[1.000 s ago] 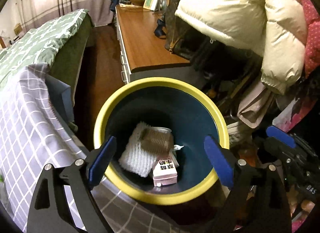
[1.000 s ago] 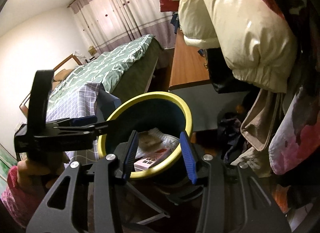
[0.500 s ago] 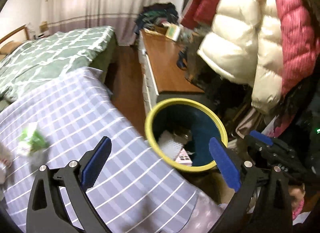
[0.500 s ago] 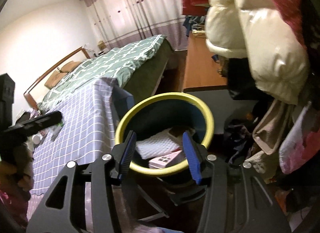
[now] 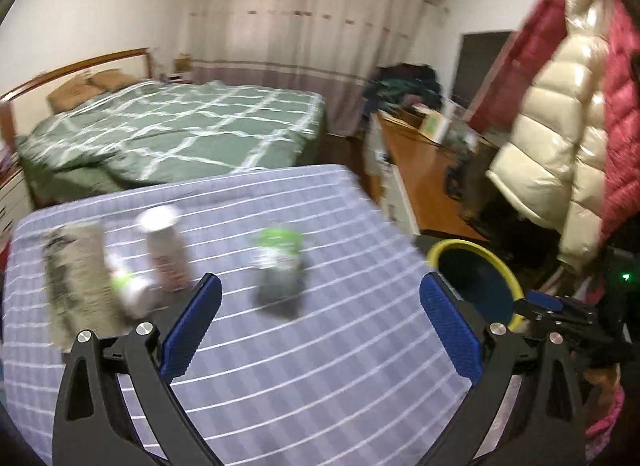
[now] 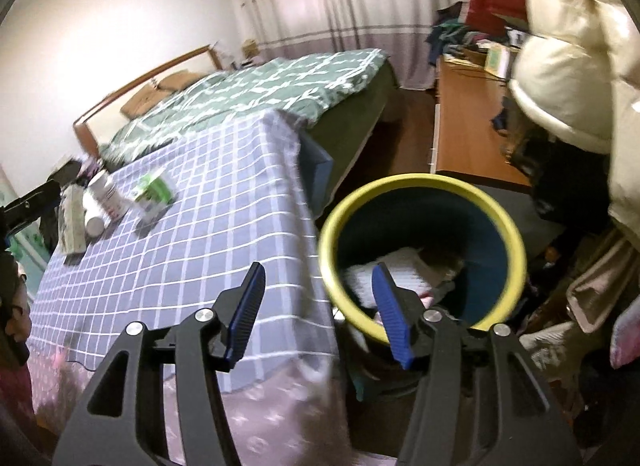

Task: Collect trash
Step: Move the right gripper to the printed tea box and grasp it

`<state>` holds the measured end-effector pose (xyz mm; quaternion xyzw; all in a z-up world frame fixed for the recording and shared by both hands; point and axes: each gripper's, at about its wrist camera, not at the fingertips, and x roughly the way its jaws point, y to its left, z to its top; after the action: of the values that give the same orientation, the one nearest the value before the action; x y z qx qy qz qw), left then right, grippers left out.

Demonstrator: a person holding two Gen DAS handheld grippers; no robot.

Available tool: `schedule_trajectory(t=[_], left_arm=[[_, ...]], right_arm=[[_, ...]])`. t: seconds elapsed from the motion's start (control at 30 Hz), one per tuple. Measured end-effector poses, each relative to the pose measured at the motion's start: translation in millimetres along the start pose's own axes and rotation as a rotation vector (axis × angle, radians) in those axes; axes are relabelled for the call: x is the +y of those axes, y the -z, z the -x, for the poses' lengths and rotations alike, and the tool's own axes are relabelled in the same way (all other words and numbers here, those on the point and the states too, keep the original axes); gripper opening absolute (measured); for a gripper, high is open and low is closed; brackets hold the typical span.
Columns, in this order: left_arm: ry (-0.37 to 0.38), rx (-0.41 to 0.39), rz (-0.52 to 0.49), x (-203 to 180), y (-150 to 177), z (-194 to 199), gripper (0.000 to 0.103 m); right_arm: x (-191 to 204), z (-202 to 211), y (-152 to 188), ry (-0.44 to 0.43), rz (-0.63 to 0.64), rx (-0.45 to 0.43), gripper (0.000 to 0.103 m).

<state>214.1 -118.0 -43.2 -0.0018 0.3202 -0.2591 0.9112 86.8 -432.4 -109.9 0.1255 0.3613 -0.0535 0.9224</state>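
A yellow-rimmed blue bin (image 6: 424, 189) stands on the floor beside the checked table; it also shows in the left wrist view (image 5: 472, 250). White knitted cloth (image 6: 396, 270) and other trash lie inside. On the grey checked tablecloth (image 5: 320, 346) lie a green-and-white crumpled pack (image 5: 280, 254), an upright can (image 5: 166, 250), a small bottle (image 5: 132, 290) and a flat wrapper (image 5: 78, 278). My left gripper (image 5: 318, 318) is open and empty above the table, near the pack. My right gripper (image 6: 320, 310) is open and empty at the bin's near rim.
A green-quilted bed (image 5: 180, 133) stands behind the table. A wooden dresser (image 5: 424, 169) and hanging cream and red jackets (image 5: 560, 113) are at the right. A blue box edge (image 6: 320, 169) pokes out between table and bed.
My left gripper has swung left from over the bin to above the table, bringing the trash items into view. My right gripper stayed by the bin, drawn back slightly.
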Motion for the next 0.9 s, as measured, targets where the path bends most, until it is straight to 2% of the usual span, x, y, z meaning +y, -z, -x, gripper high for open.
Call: schedule_trajectory(t=[0.17,0.37,0.67,0.8,0.9], left_arm=[[-0.109,-0.044,0.079,73,19,25,0.098],[-0.216,-0.106,0.160,137,44,51,0.098],[-0.266,-0.166,0.238,174,51,75,0.098],[-0.309,-0.209,0.297,184,53,92,0.098],[-0.367,-0.267,0.342,195,55,111,0.098]], right_arm=[[42,-21,-10,-0.029,0.080,0.042,0.053],[98,-43,-25,-0.076,0.176,0.078,0.053],[189,-78,-40,-0.175,0.300,0.122,0.053],[232,-85,-42,-0.238,0.359,0.134,0.053],[268,-89,-46,-0.292,0.398,0.133,0.053]])
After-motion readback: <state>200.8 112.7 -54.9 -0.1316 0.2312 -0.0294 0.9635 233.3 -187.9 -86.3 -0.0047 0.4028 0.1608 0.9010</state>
